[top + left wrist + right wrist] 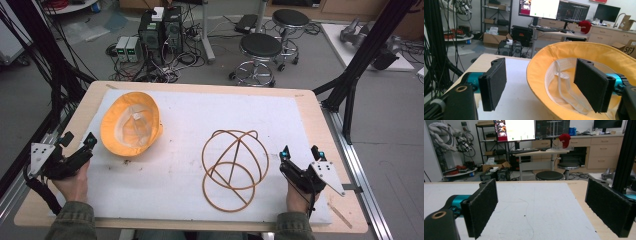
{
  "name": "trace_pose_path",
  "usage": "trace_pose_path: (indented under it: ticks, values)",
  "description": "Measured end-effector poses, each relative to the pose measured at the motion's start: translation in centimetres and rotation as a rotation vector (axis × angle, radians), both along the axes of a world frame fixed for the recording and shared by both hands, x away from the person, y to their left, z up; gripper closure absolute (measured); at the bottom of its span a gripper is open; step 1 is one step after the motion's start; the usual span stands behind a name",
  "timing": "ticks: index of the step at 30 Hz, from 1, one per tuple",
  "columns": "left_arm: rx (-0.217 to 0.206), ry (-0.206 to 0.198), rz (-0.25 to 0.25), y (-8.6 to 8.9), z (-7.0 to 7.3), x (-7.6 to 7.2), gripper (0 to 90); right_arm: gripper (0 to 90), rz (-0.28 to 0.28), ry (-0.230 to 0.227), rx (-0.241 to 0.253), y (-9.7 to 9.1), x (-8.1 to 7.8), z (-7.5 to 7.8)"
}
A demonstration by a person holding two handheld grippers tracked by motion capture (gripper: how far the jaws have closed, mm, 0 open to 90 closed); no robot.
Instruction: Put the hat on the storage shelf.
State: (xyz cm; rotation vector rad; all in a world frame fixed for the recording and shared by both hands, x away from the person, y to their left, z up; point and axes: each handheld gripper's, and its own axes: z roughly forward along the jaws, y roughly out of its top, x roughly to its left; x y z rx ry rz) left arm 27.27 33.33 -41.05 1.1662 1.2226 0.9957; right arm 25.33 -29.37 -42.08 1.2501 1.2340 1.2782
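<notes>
On the white mat, the left gripper stood wide open and empty beside the upturned yellow hat, whose brim it should straddle squarely before closing, while the right gripper waited open.

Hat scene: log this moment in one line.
left gripper: open, by hat brim | right gripper: open, empty | wooden rings: untouched

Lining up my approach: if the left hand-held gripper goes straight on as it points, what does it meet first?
Probably the hat: its near brim lies just ahead of the open left hand-held gripper, though depth is unclear.
</notes>
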Motion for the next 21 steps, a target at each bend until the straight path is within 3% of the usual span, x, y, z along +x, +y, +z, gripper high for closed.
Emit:
trace_pose_path:
  ticks: [3,9,17,21]
  values:
    - [-0.017,0.018,-0.005,0.3,0.1,0.8,26.5,9.9,0.0,0.006,0.004,0.0,0.0,0.0]
    - [-0.001,0.055,-0.048,0.4,1.0,2.3,24.8,9.9,0.006,0.005,0.015,0.0,0.0,0.0]
    - [0.006,0.081,-0.019,0.7,1.8,4.0,25.5,9.8,0.009,0.01,0.015,0.0,0.1,0.0]
    - [0.006,0.112,-0.036,0.7,1.8,4.8,25.4,9.8,0.004,0.011,0.01,-0.1,0.2,-0.1]
